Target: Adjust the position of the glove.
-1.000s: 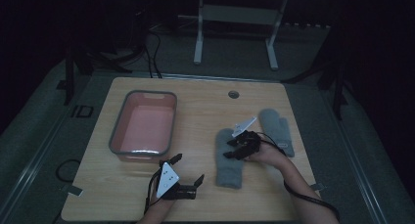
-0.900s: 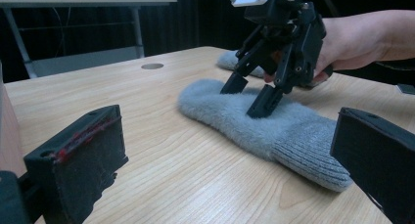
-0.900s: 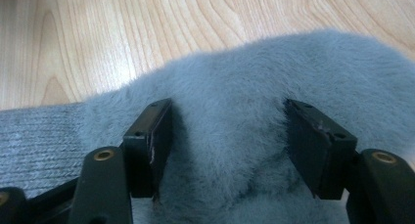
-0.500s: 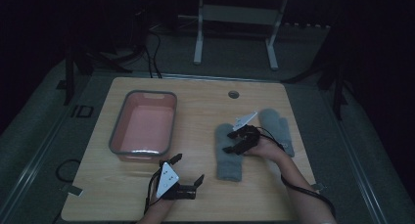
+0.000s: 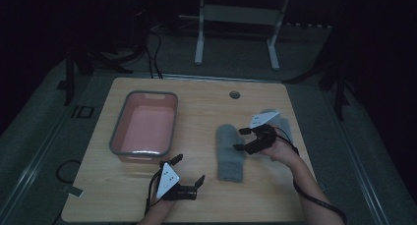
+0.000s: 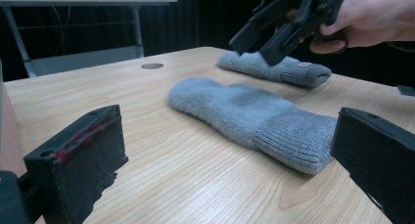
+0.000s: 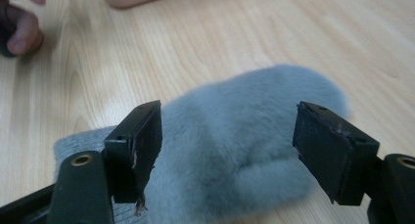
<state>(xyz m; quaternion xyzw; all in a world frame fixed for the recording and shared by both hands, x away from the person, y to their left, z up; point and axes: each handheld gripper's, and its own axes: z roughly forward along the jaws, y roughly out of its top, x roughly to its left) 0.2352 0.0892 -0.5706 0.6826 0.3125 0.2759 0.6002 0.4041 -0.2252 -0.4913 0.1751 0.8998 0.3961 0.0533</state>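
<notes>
Left gripper (image 5: 188,176) sits at the near table edge, jaws wide, nothing between them. In the left gripper view both of its jaws frame the near mitten (image 6: 249,117), which lies flat on the table (image 5: 206,102), cuff toward that camera.

Count: two grey knit mittens, one pink tub with a grey rim (image 5: 144,127), two grippers. One round hole in the tabletop near the far edge (image 5: 234,94).

Right gripper (image 5: 246,139) hangs over the near mitten (image 5: 231,152), lifted off it; jaws have just been opening and now stand wide, pads clear of the wool. The right gripper view looks down at the mitten (image 7: 235,150) between the spread jaws, untouched.

Second mitten (image 5: 283,124) lies just beyond, partly hidden under the right hand (image 5: 278,149). It carries a small tag on the cuff (image 6: 304,64); writing too small to read.
</notes>
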